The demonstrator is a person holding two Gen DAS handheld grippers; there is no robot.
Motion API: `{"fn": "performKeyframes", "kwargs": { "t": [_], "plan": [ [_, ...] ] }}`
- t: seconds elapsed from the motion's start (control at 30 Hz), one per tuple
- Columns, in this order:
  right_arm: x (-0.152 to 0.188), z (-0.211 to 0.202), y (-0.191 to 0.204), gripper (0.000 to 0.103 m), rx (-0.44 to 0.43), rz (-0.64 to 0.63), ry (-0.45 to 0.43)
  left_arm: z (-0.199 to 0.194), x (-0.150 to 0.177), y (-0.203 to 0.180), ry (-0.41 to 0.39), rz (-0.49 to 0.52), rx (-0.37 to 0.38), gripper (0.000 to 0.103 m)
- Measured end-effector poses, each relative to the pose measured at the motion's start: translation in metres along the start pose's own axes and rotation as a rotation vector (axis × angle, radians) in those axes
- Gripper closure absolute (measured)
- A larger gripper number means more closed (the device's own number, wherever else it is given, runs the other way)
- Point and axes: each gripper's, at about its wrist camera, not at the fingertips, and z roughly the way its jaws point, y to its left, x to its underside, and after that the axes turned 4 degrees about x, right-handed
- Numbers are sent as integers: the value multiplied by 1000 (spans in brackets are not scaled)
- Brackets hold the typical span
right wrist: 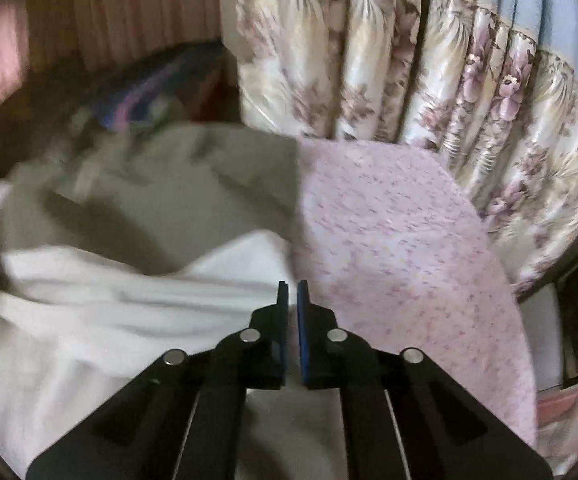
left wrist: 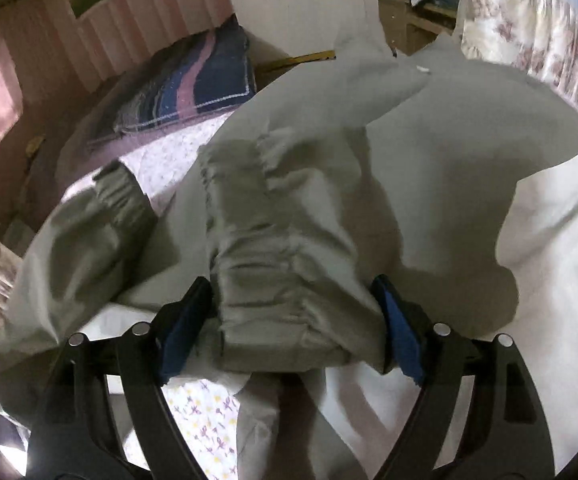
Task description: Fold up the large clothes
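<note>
Folding barely begun: grey garment point(left wrist: 329, 184) sprawls rumpled on bed point(right wrist: 389, 240); left gripper point(left wrist: 297, 308) fingers spread round its elastic hem at 6 o'clock, right gripper point(right wrist: 293, 308) fingers nearly together, pinching nothing visible.

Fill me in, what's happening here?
A person is folding a large grey-green jacket with gathered elastic cuffs on a bed with a pale floral sheet. The left hand-held gripper stands wide open around a bunched elastic cuff, pads not pressing it. The right hand-held gripper is almost shut, a thin gap left; whether it pinches the jacket's white lining is unclear.
</note>
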Motion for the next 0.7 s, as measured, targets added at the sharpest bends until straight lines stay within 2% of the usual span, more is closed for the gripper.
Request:
{"fn": "performKeyframes", "kwargs": {
  "t": [0.03, 0.07, 0.1, 0.23, 0.33, 0.4, 0.5, 0.57, 0.63, 0.7],
  "plan": [
    [0, -9, 7, 55, -17, -6, -30, -1, 1, 2, -4, -6, 7, 21],
    [-3, -17, 18, 45, -29, -23, -50, -1, 2, 4, -12, -12, 14, 21],
    [-3, -21, 32, 41, -45, -53, -63, 0, 3, 4, -14, -12, 15, 21],
    [3, -1, 61, 41, -73, -99, -13, 1, 10, 4, -18, -4, 11, 20],
    [14, 35, 54, 42, -41, -71, 61, 8, 15, 7, 5, -18, 23, 16],
    [23, 49, 46, 44, -75, -36, 109, 11, 14, 10, 19, -38, 35, 13],
    [24, 46, 54, 44, -48, -68, 108, 12, 13, 15, 27, -59, 57, 12],
    [21, 33, 59, 42, -38, -88, 88, 4, 14, 12, 3, -41, 35, 14],
    [17, 5, 57, 42, -92, -73, 22, -17, 17, 10, -53, -22, 15, 12],
    [15, -28, 51, 39, -124, -54, -67, -39, 18, 10, -107, -10, -3, 3]
  ]
}}
